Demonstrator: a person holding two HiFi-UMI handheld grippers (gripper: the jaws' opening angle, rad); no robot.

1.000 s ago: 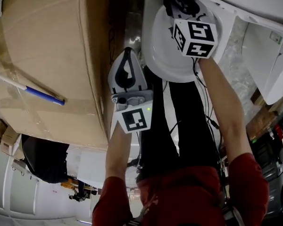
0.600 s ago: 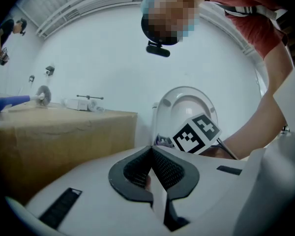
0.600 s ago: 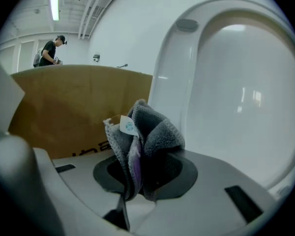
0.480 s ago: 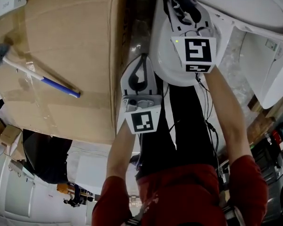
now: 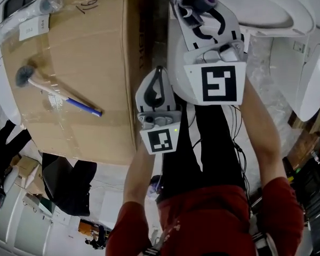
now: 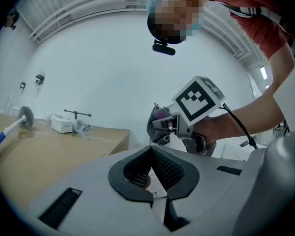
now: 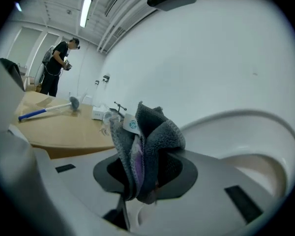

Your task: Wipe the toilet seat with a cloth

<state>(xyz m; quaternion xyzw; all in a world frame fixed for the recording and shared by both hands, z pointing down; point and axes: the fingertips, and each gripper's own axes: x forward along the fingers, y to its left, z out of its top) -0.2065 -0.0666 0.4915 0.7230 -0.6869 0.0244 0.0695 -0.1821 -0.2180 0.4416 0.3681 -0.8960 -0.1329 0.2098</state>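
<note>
1. The cloth (image 7: 148, 144), grey with a purple fold and a small tag, is sticking up bunched from the right gripper (image 7: 146, 176), whose jaws are pinching its lower end.
2. In the head view the cloth (image 5: 191, 9) is showing at 12 o'clock, at the tip of the right gripper (image 5: 198, 8), over the white toilet.
3. The seat (image 7: 226, 118) is curving past the cloth toward 3 o'clock in the right gripper view, and the cloth is hanging clear of it.
4. In the head view the seat (image 5: 288, 21) is lying at 1 o'clock.
5. The left gripper (image 6: 152, 167) is holding nothing, its jaws pressed together.
6. It (image 5: 158, 73) is hovering at 7 o'clock from the right gripper, just beside the toilet's edge.
7. A box (image 5: 90, 41) is filling the head view from 9 to 11 o'clock, beside the toilet.
8. A brush (image 5: 58, 94) with a blue handle is lying on the box.
9. A person (image 7: 59, 68) is standing beyond the box, at 10 o'clock in the right gripper view.
</note>
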